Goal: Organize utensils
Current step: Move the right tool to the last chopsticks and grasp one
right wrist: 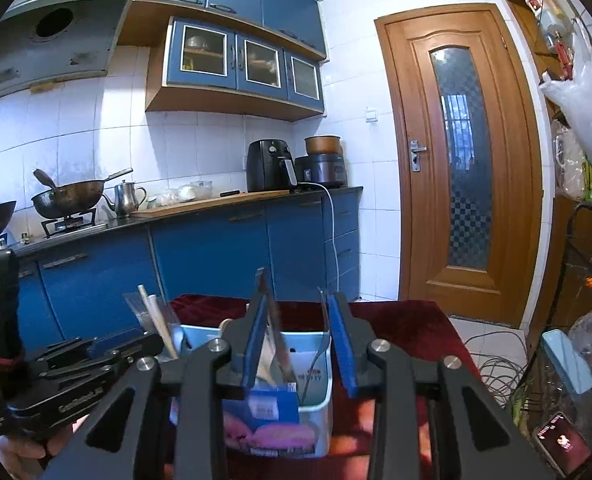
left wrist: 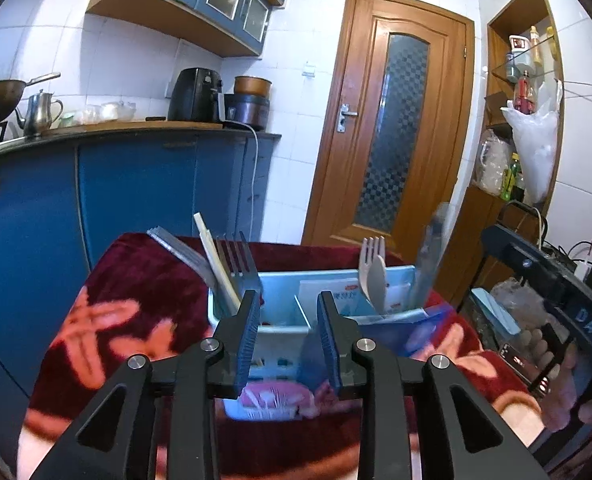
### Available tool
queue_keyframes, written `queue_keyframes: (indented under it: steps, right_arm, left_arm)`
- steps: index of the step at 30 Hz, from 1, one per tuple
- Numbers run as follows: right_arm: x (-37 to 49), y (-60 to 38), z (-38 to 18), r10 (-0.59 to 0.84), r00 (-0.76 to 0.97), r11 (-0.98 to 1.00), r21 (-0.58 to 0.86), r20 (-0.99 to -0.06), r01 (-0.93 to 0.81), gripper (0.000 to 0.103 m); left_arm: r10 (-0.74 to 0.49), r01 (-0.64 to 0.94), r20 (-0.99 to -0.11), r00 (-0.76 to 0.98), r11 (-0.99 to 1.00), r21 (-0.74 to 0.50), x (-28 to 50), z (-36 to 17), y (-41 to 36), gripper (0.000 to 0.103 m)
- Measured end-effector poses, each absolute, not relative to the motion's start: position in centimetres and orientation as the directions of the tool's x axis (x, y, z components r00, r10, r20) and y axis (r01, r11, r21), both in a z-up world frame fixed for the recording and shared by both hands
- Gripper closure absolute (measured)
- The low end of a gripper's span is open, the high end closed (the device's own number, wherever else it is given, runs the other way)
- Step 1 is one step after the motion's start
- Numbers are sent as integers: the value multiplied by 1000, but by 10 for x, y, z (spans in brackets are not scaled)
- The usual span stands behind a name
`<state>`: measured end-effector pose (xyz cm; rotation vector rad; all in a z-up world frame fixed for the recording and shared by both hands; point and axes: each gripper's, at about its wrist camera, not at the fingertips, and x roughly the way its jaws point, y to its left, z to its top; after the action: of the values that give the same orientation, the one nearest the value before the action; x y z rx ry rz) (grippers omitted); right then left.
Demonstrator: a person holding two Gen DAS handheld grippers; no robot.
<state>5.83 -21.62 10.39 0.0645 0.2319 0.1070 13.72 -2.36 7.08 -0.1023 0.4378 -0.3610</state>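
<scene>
A light blue utensil caddy (left wrist: 284, 286) with compartments stands on a red patterned cloth (left wrist: 136, 292). Its left part holds chopsticks (left wrist: 216, 258) and a metal fork (left wrist: 238, 258). Its right part holds a pale fork and spoon (left wrist: 371, 272) and a packaged knife (left wrist: 431, 252). My left gripper (left wrist: 288, 298) is open and empty just in front of the caddy. In the right wrist view my right gripper (right wrist: 296, 304) is open above the caddy (right wrist: 315, 392), with the knife (right wrist: 274, 328) standing beside its left finger; I cannot tell if they touch. The left gripper (right wrist: 96, 350) shows at the left.
Blue kitchen cabinets (right wrist: 212, 248) with a wok (right wrist: 68, 196), kettle and air fryer (right wrist: 270, 164) stand behind. A wooden door (right wrist: 463, 156) is to the right. A phone (right wrist: 563, 442), cables and a rack sit beyond the table's right edge.
</scene>
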Motion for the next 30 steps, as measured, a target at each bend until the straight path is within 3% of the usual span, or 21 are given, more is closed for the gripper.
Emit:
queue_keyframes:
  steps: [11,30]
  right_arm:
    - [4,-212,107,159,923,985,122,-352,-123,68]
    - [-21,-213,18,207,722,978,154,-660,-140,68]
  left_arm:
    - [-351,340,-485,801,933,-115,71,78,-20,73]
    - [-307,317,-643,701,943,-104,26,34,-12,73]
